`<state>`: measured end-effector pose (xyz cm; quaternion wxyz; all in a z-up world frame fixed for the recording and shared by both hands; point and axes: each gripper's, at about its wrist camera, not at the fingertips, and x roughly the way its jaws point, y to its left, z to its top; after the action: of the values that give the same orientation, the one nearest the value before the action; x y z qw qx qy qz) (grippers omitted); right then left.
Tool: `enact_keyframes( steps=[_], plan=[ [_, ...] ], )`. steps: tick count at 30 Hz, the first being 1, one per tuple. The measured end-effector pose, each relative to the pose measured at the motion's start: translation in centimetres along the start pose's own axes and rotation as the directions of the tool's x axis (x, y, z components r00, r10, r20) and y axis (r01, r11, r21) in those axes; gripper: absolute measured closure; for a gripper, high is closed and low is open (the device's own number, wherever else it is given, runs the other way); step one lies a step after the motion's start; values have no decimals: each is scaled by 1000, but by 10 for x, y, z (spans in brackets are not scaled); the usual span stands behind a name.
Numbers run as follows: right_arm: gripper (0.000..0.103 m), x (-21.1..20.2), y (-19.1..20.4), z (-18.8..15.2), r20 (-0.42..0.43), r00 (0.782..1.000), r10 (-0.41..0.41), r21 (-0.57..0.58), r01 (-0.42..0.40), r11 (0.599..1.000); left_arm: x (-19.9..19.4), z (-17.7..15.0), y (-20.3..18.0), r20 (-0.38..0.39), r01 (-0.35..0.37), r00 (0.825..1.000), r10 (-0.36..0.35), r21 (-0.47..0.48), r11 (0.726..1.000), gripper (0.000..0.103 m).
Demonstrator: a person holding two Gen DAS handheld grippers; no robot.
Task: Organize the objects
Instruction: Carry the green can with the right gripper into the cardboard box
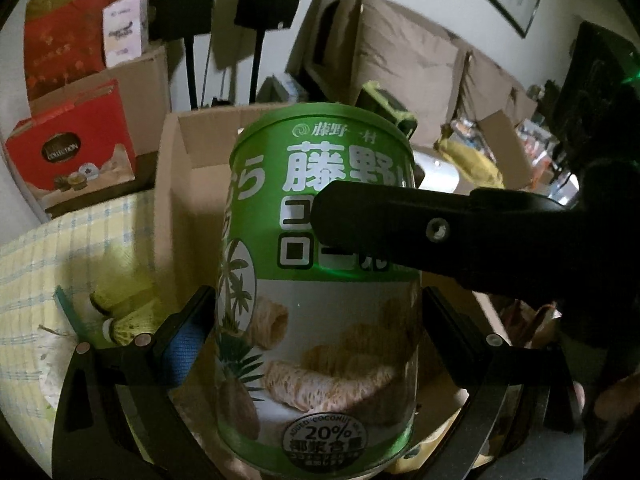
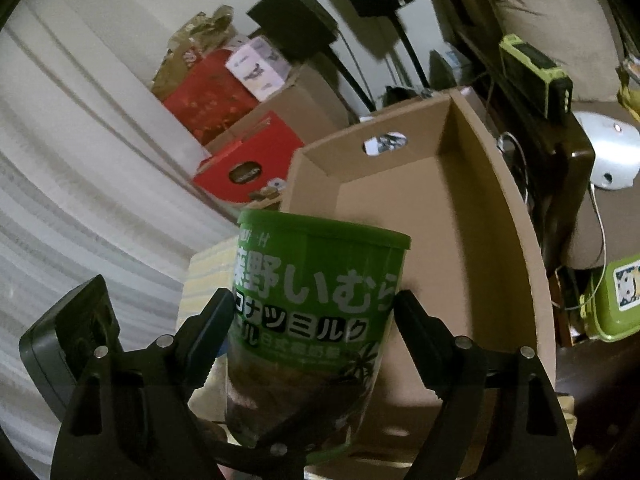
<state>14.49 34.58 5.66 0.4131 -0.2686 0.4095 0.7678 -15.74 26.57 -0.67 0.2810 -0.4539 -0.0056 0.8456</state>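
Green canister (image 2: 312, 312) gripped between both the left hand-held gripper (image 1: 316, 320) and right hand-held gripper (image 2: 312, 320), held just before the open cardboard box (image 2: 500, 208), seemingly empty; placing inside not yet done.

Green canister (image 1: 320, 280): base cut off by the bottom edge in the left wrist view; a black gripper finger (image 1: 400, 224) hides part of its label. Cardboard box (image 2: 460, 240): near floor hidden behind the canister. Background boxes blurred, print unreadable.
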Motion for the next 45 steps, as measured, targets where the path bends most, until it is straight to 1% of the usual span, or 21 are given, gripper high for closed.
enact_keyframes(
  steps=[4, 12, 15, 17, 19, 22, 24, 28, 32, 34, 38, 42, 45],
  plan=[
    [20, 11, -14, -5, -16, 1000, -12, 11, 12, 1000, 15, -5, -1, -43, -3, 999, 3, -2, 1000, 3],
    [21, 25, -33, -12, -53, 998, -19, 40, 21, 999, 32, -15, -3, -103, -9, 995, 11, 14, 1000, 3],
    [23, 29, -37, -13, -66, 998, -8, 49, 11, 999, 30, -18, -6, -99, -33, 994, 38, 51, 998, 5],
    [33, 32, -39, -14, -77, 997, -24, 43, 27, 999, 24, -19, -7, -85, -15, 996, 21, 62, 998, 4],
    [34, 36, -42, -15, -96, 995, -22, 46, 26, 999, 13, -18, -9, -63, -13, 998, 18, 87, 996, 3],
    [34, 40, -43, -18, -113, 993, -32, 42, 36, 998, -2, -16, -9, -29, -43, 998, 46, 116, 992, 3],
    [34, 41, -44, -18, -116, 993, -32, 50, 38, 998, -14, -18, 1, -19, -50, 998, 52, 99, 994, 3],
    [34, 42, -45, -17, -116, 993, -32, 67, 40, 997, -34, -21, 27, -10, -15, 1000, 15, 23, 1000, 3],
    [28, 51, -40, -16, -135, 990, -38, 61, 47, 997, -50, -30, 55, -3, 0, 1000, 0, -48, 999, 3],
    [25, 53, -35, -16, -138, 989, -51, 37, 57, 998, -57, -36, 67, -3, -4, 1000, 3, -73, 997, 3],
    [25, 57, -25, -19, -142, 988, -68, 2, 69, 998, -67, -48, 79, 3, -6, 1000, 6, -97, 995, 3],
    [25, 62, -8, -25, -158, 984, -84, -73, 73, 995, -78, -56, 88, 14, 2, 1000, -1, -118, 993, 3],
    [24, 61, 4, -32, -155, 979, -134, -135, 113, 984, -84, -59, 92, 16, -6, 1000, 8, -122, 993, 3]
  ],
)
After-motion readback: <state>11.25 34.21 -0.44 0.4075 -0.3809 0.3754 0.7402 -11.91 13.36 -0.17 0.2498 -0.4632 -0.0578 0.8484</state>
